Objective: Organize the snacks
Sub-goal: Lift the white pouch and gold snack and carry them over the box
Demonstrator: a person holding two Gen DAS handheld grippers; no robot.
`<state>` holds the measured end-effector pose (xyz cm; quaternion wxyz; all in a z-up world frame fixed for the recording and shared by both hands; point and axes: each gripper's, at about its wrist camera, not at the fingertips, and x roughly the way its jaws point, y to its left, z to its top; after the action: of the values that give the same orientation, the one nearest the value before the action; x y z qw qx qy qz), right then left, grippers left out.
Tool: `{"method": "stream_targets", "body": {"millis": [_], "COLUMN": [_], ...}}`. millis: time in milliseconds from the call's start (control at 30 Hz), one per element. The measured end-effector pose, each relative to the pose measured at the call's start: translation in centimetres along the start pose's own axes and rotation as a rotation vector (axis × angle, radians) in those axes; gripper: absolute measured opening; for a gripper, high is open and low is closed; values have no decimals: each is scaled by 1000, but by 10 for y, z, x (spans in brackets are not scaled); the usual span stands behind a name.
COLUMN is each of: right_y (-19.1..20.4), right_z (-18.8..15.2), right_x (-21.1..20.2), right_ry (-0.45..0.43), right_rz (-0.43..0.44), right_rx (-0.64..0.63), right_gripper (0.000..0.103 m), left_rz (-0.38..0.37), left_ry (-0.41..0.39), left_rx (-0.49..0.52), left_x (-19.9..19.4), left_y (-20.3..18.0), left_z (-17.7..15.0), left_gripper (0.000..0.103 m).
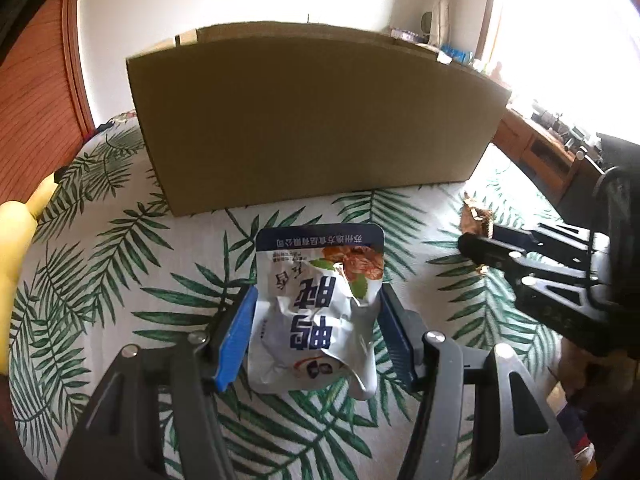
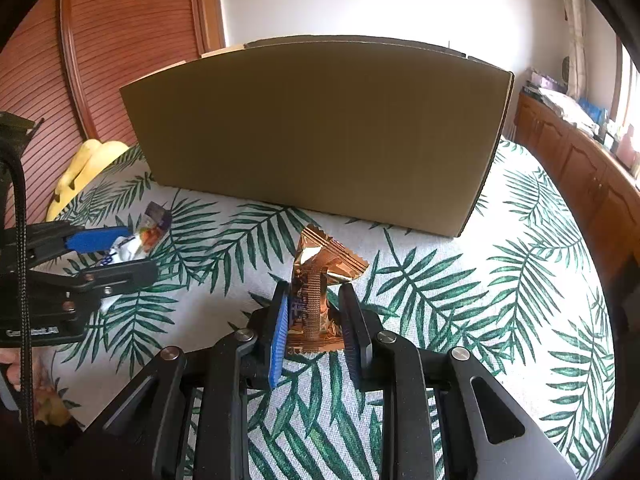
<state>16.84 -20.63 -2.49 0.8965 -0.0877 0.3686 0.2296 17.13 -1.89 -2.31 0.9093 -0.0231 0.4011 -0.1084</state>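
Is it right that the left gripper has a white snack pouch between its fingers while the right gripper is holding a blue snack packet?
Not quite. In the right wrist view the right gripper is shut on a gold snack packet, not a blue one. The white snack pouch does sit between the left gripper fingers.

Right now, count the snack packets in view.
2: the white pouch between the left tongs, the gold packet in the right tongs. The cardboard box may hide more.

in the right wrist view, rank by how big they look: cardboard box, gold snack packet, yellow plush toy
1. cardboard box
2. yellow plush toy, partly hidden
3. gold snack packet; nearer the camera, so the last two are unsure.
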Motion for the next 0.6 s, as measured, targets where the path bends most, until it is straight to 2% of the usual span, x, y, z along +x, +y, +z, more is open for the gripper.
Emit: {"method": "stream_targets", "body": {"millis": [167,600], "right_y": [1,-5], "right_z": [0,1], "right_x": [0,-27], "right_ry": [0,-92], "right_rz": [2,-32], "right_rx": [-3,11], "right_gripper": [23,23], "left_rz": [4,-1], "left_ry": [-41,-123], "left_rx": [18,41], "left_x": [-17,-58], "left_y": [-5,-13], "left_z": [2,16], "left_gripper": [59,60]}}
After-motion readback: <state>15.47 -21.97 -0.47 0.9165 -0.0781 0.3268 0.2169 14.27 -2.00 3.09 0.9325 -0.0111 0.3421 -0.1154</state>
